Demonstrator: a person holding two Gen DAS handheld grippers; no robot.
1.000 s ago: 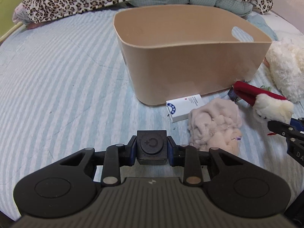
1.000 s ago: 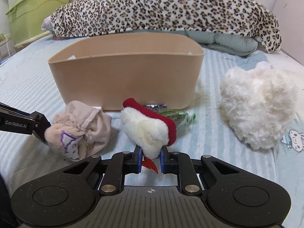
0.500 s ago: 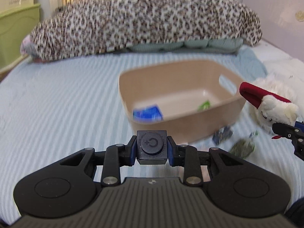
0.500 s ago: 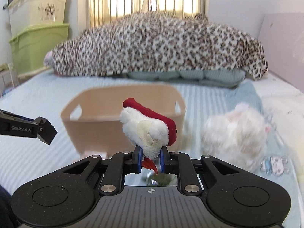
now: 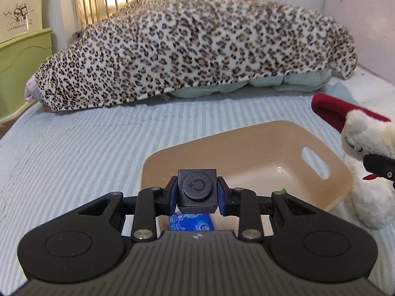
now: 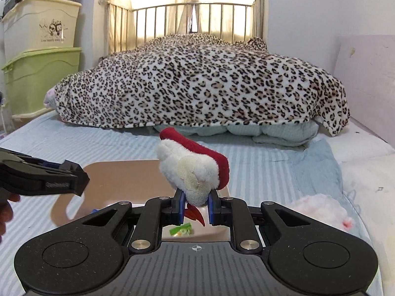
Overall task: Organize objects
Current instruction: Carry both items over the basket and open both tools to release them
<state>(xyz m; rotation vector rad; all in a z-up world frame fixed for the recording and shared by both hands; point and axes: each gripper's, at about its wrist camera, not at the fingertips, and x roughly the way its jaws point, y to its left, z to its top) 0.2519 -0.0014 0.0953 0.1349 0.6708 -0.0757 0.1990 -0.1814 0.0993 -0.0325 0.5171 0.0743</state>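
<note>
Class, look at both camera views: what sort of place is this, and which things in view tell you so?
Most likely a bedroom. The work happens on a bed with a blue-and-white striped sheet, a leopard-print blanket heaped over bedding by a metal-railed headboard, and stacked plastic storage bins beside it.

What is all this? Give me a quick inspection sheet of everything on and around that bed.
Surface: striped blue bedsheet.
Job's things: beige bin holding a blue packet and green wrapper; black cube; red-and-white plush toy.
Clutter: white fluffy plush beside the bin.
Grippers: left gripper shut on the cube; right gripper shut on the plush toy.
Cables: nothing seen.
Surroundings: leopard blanket, green storage box, bed rail.
</note>
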